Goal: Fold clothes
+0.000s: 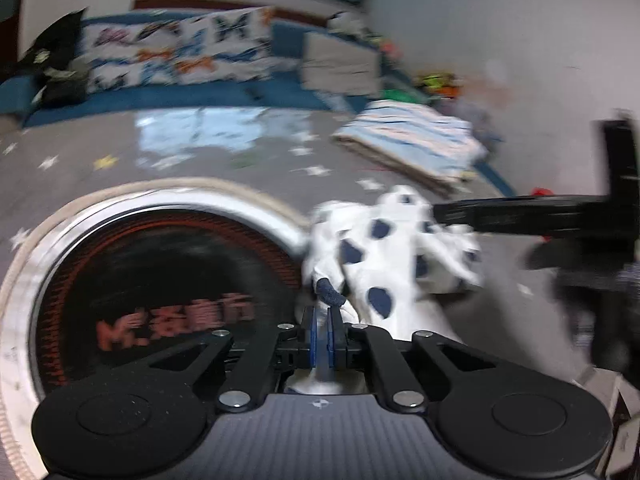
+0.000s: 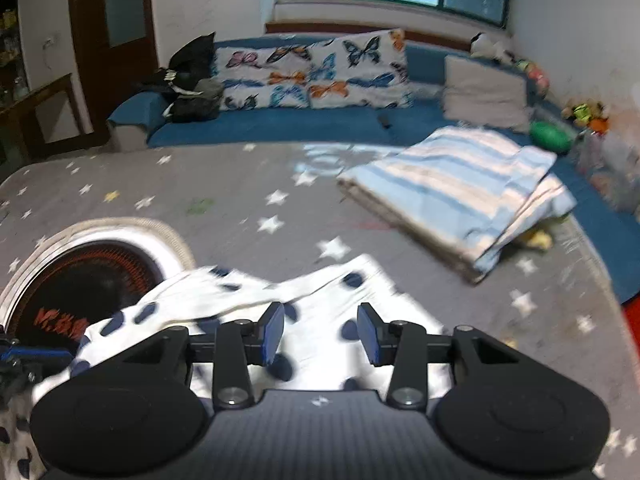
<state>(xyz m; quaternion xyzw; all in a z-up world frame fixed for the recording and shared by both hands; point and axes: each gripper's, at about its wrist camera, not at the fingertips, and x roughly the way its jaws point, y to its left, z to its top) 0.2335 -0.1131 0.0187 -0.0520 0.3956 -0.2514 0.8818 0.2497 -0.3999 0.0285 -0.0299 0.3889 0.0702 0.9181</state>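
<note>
A white garment with navy spots (image 1: 384, 248) lies bunched on the grey star-patterned cover (image 1: 120, 168). My left gripper (image 1: 324, 336) is shut on a fold of it, with the cloth pinched between the blue pads. In the left wrist view the right gripper (image 1: 520, 216) shows as a dark blur at the garment's far right edge. In the right wrist view the same garment (image 2: 248, 292) spreads out below my right gripper (image 2: 320, 332). Its blue pads (image 2: 274, 332) stand apart and open over the cloth, pressing on nothing.
A round device with a pale rim and red lettering (image 2: 80, 292) sits left of the garment. A folded blue-striped blanket (image 2: 460, 196) lies at the back right. Beyond it runs a blue sofa (image 2: 320, 126) with butterfly pillows (image 2: 312, 72) and toys.
</note>
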